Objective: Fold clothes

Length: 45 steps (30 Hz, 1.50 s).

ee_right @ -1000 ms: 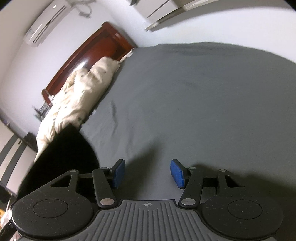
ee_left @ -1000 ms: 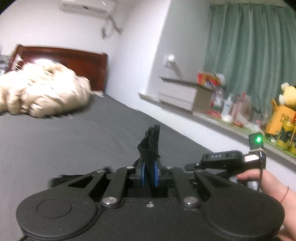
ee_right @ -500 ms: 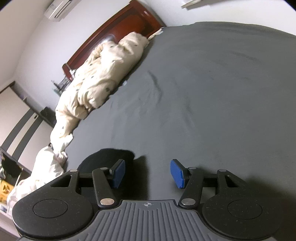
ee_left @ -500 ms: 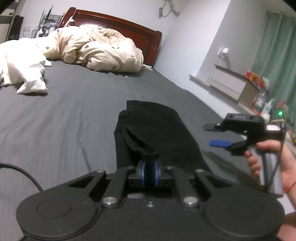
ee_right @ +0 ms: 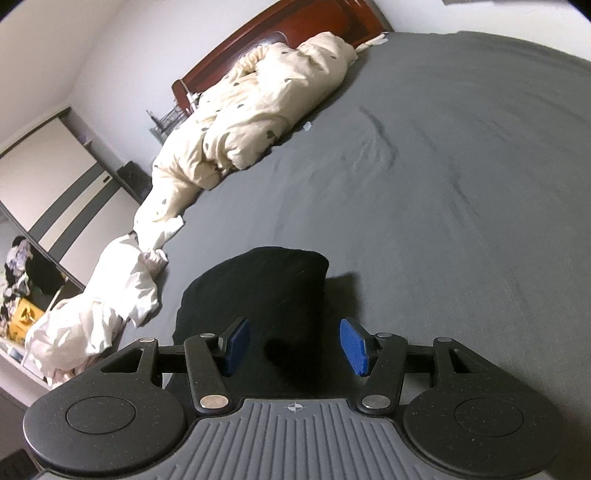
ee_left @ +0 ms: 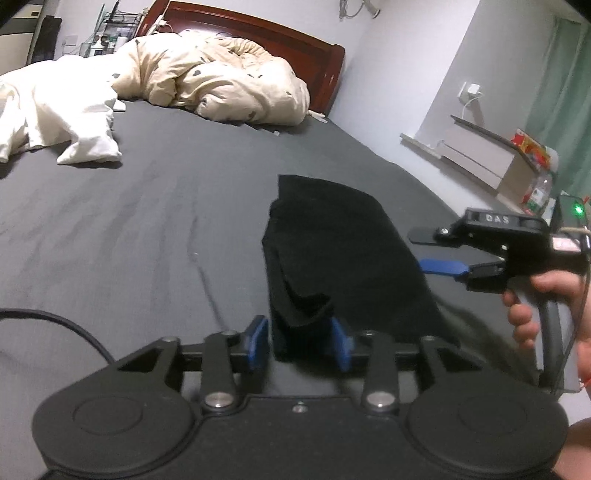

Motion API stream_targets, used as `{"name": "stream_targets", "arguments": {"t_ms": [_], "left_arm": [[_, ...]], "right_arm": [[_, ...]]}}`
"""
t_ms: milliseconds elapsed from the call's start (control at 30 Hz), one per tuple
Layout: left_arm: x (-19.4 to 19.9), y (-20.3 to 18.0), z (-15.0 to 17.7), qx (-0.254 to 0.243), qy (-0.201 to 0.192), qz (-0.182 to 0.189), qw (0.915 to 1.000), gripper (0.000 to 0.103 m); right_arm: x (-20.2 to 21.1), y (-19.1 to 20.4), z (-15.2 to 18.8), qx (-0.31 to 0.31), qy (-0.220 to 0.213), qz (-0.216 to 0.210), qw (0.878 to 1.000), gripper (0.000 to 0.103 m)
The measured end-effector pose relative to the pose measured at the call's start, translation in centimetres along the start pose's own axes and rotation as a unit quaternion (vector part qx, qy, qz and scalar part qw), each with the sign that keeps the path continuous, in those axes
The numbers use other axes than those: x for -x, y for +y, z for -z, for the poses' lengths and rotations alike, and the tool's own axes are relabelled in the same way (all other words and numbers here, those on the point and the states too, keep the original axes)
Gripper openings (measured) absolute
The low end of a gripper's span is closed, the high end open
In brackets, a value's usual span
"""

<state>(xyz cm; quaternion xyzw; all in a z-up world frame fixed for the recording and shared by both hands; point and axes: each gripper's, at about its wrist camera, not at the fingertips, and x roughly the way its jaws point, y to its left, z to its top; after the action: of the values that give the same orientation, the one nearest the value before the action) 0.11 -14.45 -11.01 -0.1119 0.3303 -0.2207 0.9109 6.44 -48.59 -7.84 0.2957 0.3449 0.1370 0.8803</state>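
Note:
A black garment [ee_left: 332,243] lies folded lengthwise on the dark grey bed sheet [ee_left: 147,221]. My left gripper [ee_left: 299,343] is open, its blue pads on either side of the garment's near bunched end, which rests loose between them. My right gripper [ee_left: 439,254] shows in the left wrist view, open, hovering at the garment's right edge. In the right wrist view the right gripper [ee_right: 293,347] is open above the garment [ee_right: 258,295], holding nothing.
A cream spotted duvet [ee_left: 221,81] and white bedding [ee_left: 55,110] lie at the head of the bed by the wooden headboard [ee_left: 280,33]. A black cable [ee_left: 55,325] lies at the left. A shelf with bottles [ee_left: 517,162] stands to the right.
The left gripper has opened and let go of the garment's end, which now lies on the bed. The right gripper has moved in over the garment's right side.

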Motion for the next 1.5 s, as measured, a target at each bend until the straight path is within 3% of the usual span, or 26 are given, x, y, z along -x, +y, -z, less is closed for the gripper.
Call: {"name": "stream_targets", "arguments": {"t_ms": [67,167,200,300,433,567,767,900,1067,1167,1300,1500], "left_arm": [[0.8,0.0,-0.3,-0.013,-0.009,-0.010,0.9998,0.048],[2.5,-0.9,-0.6,-0.073,-0.041,-0.015,0.9964,0.055],[2.9,-1.3,-0.6,-0.098,-0.049,-0.008,0.9940,0.061],[3.0,-3.0,-0.5,-0.164,-0.063,0.027,0.9841,0.064],[1.7,-5.0,-0.2,-0.201,-0.050,0.066,0.9761,0.064],[-0.2,-5.2,0.0,-0.198,-0.010,0.040,0.9793,0.064],[-0.4,-2.3,0.5,-0.173,0.062,-0.002,0.9830,0.063],[2.4,-2.0,0.1,-0.175,0.021,0.024,0.9840,0.063],[2.5,-4.9,-0.9,-0.205,-0.014,0.079,0.9754,0.066],[0.2,-5.8,-0.9,-0.196,0.003,0.085,0.9769,0.066],[-2.4,-5.1,-0.4,-0.161,0.050,0.066,0.9835,0.065],[-1.8,-4.1,0.0,-0.173,0.039,0.064,0.9820,0.065]], "right_arm": [[0.2,0.5,0.0,0.014,0.002,-0.007,1.000,0.055],[0.7,1.6,0.4,0.038,0.007,-0.041,0.998,0.055],[0.7,2.0,0.6,0.047,0.010,-0.052,0.997,0.055],[0.2,3.1,1.0,0.075,0.018,-0.052,0.996,0.055],[-0.9,3.2,1.2,0.071,0.027,-0.048,0.996,0.055],[-1.0,2.8,1.1,0.053,0.031,-0.050,0.997,0.055],[-0.6,2.6,1.0,0.046,0.033,-0.051,0.997,0.055],[-0.4,2.7,0.8,0.041,0.028,-0.050,0.998,0.055],[-0.1,3.4,0.6,0.050,0.017,-0.072,0.996,0.055],[-0.5,3.7,0.7,0.058,0.020,-0.077,0.995,0.055],[-1.6,3.7,1.0,0.069,0.031,-0.067,0.995,0.055],[-4.0,3.1,0.4,0.060,0.028,-0.055,0.996,0.055]]}}
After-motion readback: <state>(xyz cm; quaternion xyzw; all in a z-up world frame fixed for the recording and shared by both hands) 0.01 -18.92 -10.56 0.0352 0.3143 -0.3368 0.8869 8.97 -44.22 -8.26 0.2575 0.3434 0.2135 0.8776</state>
